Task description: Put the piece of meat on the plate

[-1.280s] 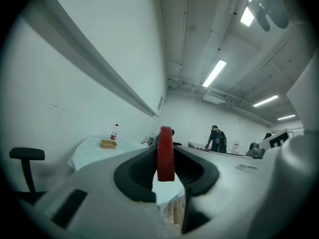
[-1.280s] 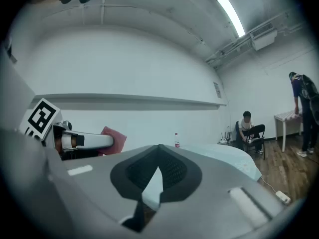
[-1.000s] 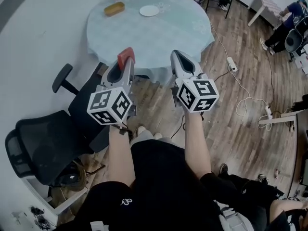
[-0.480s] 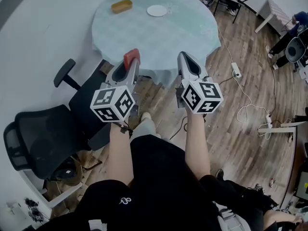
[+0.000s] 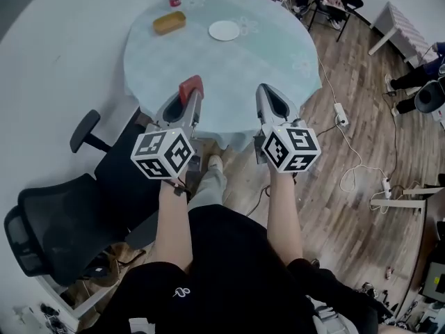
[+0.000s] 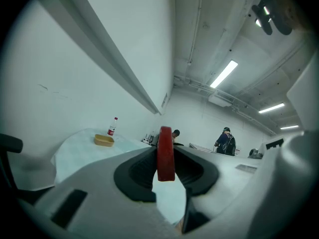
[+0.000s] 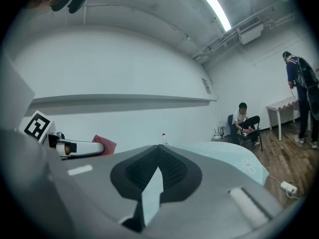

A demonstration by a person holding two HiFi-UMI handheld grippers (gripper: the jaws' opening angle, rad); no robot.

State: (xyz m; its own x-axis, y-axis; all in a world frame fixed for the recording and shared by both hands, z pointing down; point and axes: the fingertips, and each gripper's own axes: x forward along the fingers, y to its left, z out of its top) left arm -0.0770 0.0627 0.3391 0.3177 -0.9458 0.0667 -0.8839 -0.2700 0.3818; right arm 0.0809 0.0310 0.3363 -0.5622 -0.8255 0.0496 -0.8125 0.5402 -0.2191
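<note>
Left gripper (image 5: 188, 97) pinching flat red piece of meat (image 6: 165, 154) edge-on, over near side of round table with pale teal cloth (image 5: 229, 68). Small white round plate (image 5: 224, 30) at far side, well apart from meat. My judgement: hold pinch firm, carry forward and slightly right, lower meat flat onto plate before release. Right gripper (image 5: 272, 99) pressed together, empty; I'd hold it aside. Plate not visible in left gripper view. Grip depth on meat unclear.
</note>
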